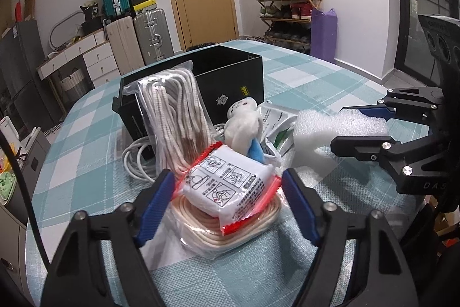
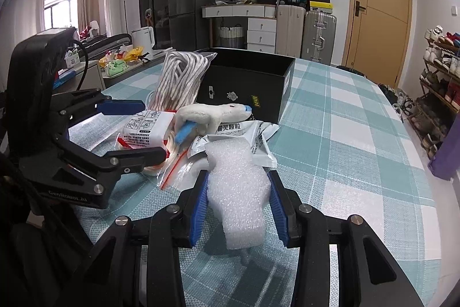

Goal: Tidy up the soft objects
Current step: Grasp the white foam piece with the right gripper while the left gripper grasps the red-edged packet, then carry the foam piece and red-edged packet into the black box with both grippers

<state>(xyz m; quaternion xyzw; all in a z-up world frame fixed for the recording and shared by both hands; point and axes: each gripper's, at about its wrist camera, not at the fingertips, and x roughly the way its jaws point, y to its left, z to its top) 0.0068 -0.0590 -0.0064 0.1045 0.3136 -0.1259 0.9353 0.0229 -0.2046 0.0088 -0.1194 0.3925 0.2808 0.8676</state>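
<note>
A white packet [image 1: 224,186] with red sealed edges lies on a bagged coil of cream rope [image 1: 230,233]. My left gripper [image 1: 227,174] straddles the packet, and its blue pads [image 1: 156,203] stand right at the packet's sides without squeezing it. The right wrist view shows the same packet [image 2: 143,131] between the left gripper's [image 2: 153,131] fingers. My right gripper [image 2: 238,174] is shut on a white foam piece [image 2: 235,206] just above the cloth; the left wrist view has that gripper [image 1: 339,125] and the foam piece [image 1: 325,123] at the right.
Behind the packet lie a white plush toy [image 1: 244,125] with a blue part, a silver sachet [image 1: 279,131], a bag of white-brown cord [image 1: 172,120], a white cable [image 1: 135,160] and an open black box [image 1: 230,76]. The teal checked table [image 2: 345,134] runs on to the right.
</note>
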